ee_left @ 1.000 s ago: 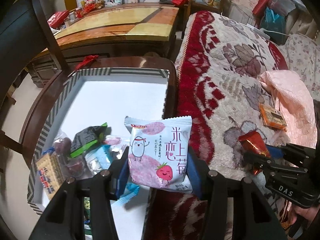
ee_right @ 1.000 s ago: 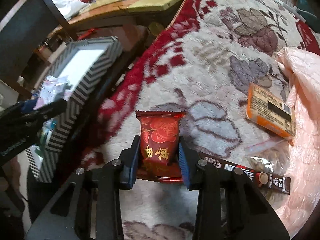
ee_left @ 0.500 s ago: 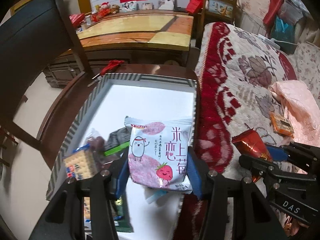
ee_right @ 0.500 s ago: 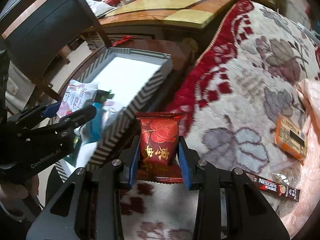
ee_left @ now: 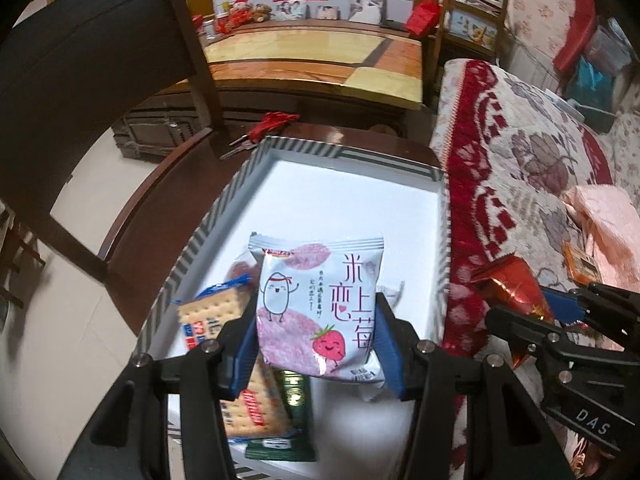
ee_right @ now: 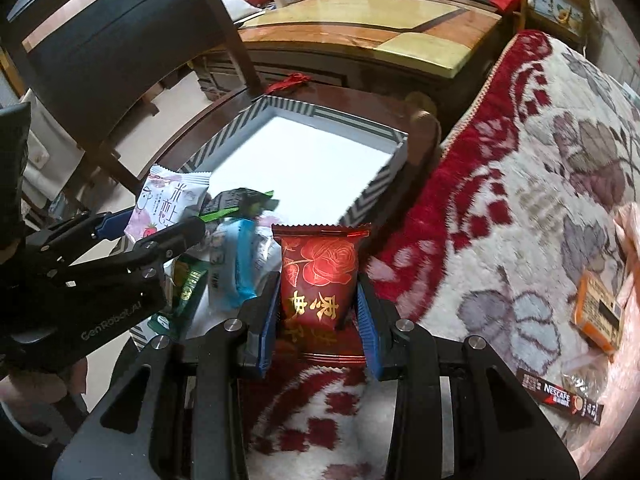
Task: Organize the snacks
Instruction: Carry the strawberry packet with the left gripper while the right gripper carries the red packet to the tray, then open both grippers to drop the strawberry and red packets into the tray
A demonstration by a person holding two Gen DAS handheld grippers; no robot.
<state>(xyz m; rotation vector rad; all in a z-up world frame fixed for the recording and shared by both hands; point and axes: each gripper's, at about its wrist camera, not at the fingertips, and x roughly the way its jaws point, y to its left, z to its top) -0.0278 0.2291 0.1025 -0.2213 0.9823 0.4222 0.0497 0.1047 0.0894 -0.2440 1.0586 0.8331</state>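
Note:
My left gripper (ee_left: 316,336) is shut on a white and pink strawberry snack packet (ee_left: 316,300) and holds it above the near half of a striped box (ee_left: 344,152) with a white floor. The same packet (ee_right: 168,204) shows in the right wrist view. My right gripper (ee_right: 316,312) is shut on a red rose-print snack packet (ee_right: 318,276), held over the box's right rim and the red patterned cover (ee_right: 520,168). The red packet (ee_left: 516,288) also shows in the left wrist view. A cracker pack (ee_left: 216,320) and other wrapped snacks lie in the box's near end.
The box sits on a dark round wooden stool (ee_left: 160,200). An orange packet (ee_right: 598,316) and a Nescafe stick (ee_right: 560,394) lie on the cover at right. A dark chair (ee_left: 80,80) stands at left, a low wooden table (ee_left: 320,60) behind.
Both grippers have moved left toward the box, each still holding its packet. The strawberry packet now hangs over the box's interior; the red packet has come from the cover to the box's right rim.

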